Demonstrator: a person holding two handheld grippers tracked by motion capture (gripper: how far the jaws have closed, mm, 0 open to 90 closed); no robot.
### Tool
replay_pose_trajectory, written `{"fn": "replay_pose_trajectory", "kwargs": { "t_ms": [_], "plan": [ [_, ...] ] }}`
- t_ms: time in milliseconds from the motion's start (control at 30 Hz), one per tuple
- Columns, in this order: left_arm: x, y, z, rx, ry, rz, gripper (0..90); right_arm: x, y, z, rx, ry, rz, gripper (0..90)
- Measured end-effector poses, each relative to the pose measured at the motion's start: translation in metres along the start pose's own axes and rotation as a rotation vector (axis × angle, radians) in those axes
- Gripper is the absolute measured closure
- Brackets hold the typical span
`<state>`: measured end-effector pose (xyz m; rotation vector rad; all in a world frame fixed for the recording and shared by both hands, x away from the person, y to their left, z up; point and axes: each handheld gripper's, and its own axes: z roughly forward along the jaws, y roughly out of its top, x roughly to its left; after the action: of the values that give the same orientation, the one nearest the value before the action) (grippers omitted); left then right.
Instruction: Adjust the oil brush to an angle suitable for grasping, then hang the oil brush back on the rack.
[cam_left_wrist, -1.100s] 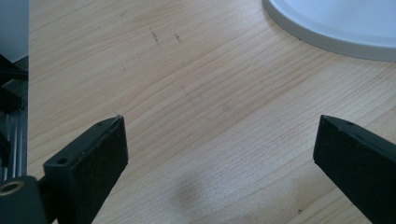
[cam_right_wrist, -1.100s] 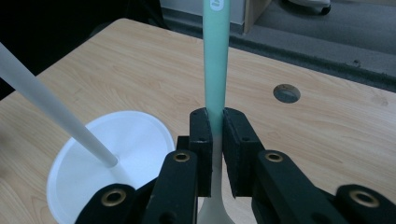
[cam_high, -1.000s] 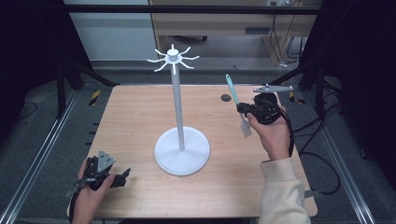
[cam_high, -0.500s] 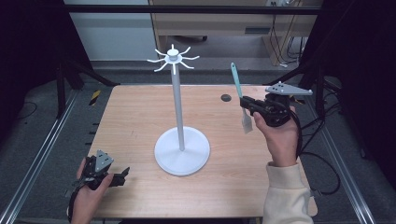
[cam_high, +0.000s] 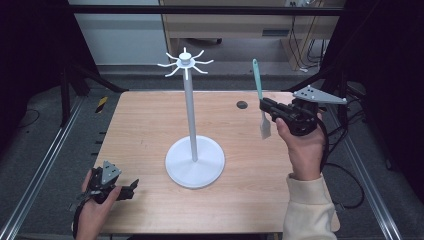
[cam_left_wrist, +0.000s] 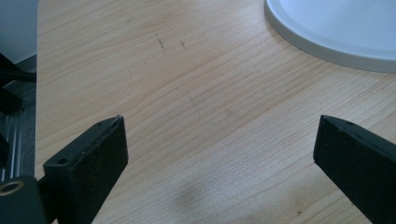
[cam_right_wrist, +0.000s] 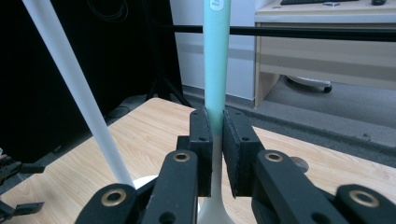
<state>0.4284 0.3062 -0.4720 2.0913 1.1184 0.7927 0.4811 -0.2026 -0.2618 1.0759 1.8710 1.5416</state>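
At the table's near left edge, the left gripper (cam_high: 131, 187) rests with jaws apart on bare wood. The white hook stand (cam_high: 194, 160) occupies the centre. Far right, the right gripper (cam_high: 265, 106) clamps the upright teal spatula (cam_high: 260, 97) above the table (cam_high: 145, 125), well clear of the stand.

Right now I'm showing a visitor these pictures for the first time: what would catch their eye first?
Most striking is the tall white stand at the middle of the wooden table, its hooks fanning out at the top. To its right, the right gripper holds a mint-handled spatula upright above the table, handle up, blade down. At the near left corner the left gripper rests low, open.
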Motion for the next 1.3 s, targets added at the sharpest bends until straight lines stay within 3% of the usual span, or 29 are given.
{"fn": "replay_pose_trajectory", "kwargs": {
  "t_ms": [500, 1300],
  "plan": [
    [-0.001, 0.001, 0.0, 0.001, 0.003, 0.003, 2.7, 0.017, 0.006, 0.001, -0.015, 0.036, -0.038, 82.5],
    [-0.002, 0.002, -0.003, -0.012, 0.01, 0.007, 2.7, 0.057, 0.016, 0.004, -0.051, 0.151, -0.101, 82.5]
  ]
}}
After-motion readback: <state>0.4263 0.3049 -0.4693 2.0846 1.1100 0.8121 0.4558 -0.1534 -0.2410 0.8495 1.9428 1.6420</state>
